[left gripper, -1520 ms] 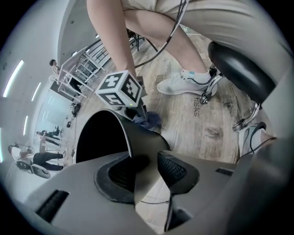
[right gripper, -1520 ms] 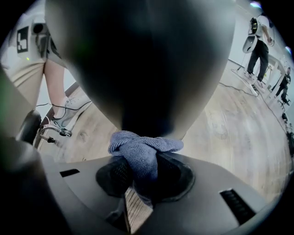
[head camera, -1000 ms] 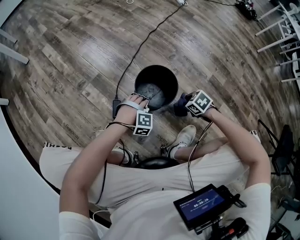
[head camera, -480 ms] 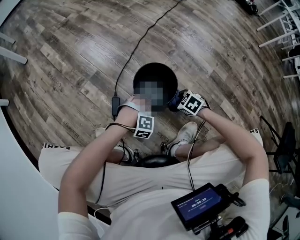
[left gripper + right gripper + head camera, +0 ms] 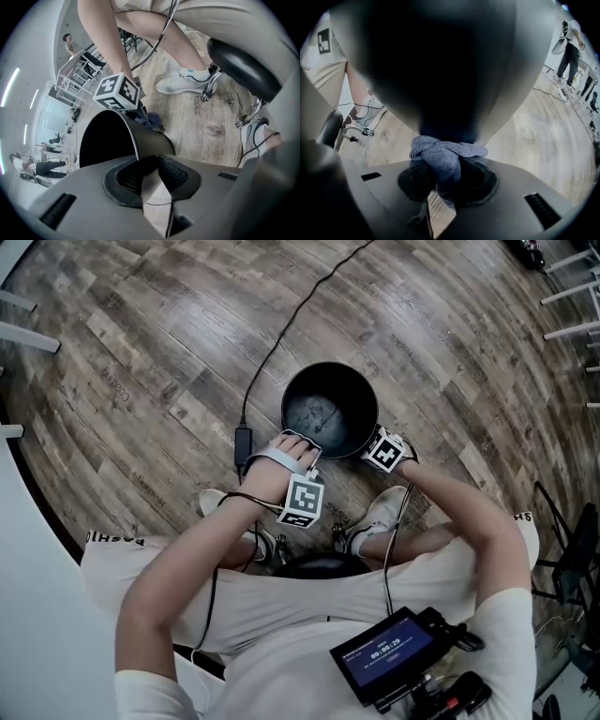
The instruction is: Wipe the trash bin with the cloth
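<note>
Vs. a second ago: the right gripper (image 5: pixel 440 179) has been brought down from rim height and is now seen low against the outside of the trash bin (image 5: pixel 356 395), on the side nearest the person. The cloth (image 5: pixel 440 154), plain beside the marker cube in the earlier head view, is hidden under that cube there now. The left gripper (image 5: pixel 152 172) is kept at the near rim as before. Its jaws have just been closing, and the bin's rim wall is now pinched between the pads.

Cloth: blue-grey, bunched and twisted into a knot-like wad. It is clamped in the right gripper's closed jaws, with the wad standing out past the tips and pressed onto the bin's outer wall. A dark blue bit of it is also picked up in the left gripper view, just under the right gripper's cube.

Bin: round, black and upright on the wood floor (image 5: pixel 141 352), just ahead of the person's white shoes (image 5: pixel 375 517). Its outer wall shows dark and smooth.

Inside the bin: a dark wall and a grey bottom with pale streaks are seen.

A black cable (image 5: pixel 281 329) is laid across the floor to an adapter (image 5: pixel 242 439) left of the bin.
</note>
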### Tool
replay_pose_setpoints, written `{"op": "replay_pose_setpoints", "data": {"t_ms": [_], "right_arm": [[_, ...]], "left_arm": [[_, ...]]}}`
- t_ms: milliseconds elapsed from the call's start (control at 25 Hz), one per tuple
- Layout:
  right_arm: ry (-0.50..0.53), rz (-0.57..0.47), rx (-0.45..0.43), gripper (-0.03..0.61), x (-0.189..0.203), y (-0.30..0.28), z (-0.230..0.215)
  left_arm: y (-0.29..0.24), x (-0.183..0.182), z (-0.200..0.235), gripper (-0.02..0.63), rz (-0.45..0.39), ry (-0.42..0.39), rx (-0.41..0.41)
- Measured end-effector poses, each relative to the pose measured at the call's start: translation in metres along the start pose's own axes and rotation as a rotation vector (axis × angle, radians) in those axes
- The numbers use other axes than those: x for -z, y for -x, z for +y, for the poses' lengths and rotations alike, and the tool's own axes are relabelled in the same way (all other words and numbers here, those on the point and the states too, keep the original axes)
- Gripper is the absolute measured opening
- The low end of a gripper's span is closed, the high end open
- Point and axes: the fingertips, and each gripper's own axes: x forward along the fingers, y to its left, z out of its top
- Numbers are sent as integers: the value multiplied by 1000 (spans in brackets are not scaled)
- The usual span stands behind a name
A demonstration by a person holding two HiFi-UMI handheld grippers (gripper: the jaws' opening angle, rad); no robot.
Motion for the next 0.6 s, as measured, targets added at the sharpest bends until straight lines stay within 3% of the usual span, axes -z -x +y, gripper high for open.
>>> {"op": "replay_pose_setpoints", "data": {"t_ms": [200, 320, 480, 600], "right_arm": [[38, 55, 19, 97, 17, -40, -12], [-6, 57, 25, 97, 30, -61, -15], [-66, -33, 38, 97, 24, -64, -22], [-112, 20, 36, 97, 27, -62, -19]], "left_arm": [[-1, -2, 4, 109, -25, -7, -6], [-2, -3, 4, 109, -33, -3, -5], [-4, -2, 7, 109, -32, -1, -14], [-5, -4, 6, 109, -32, 5, 2]]}}
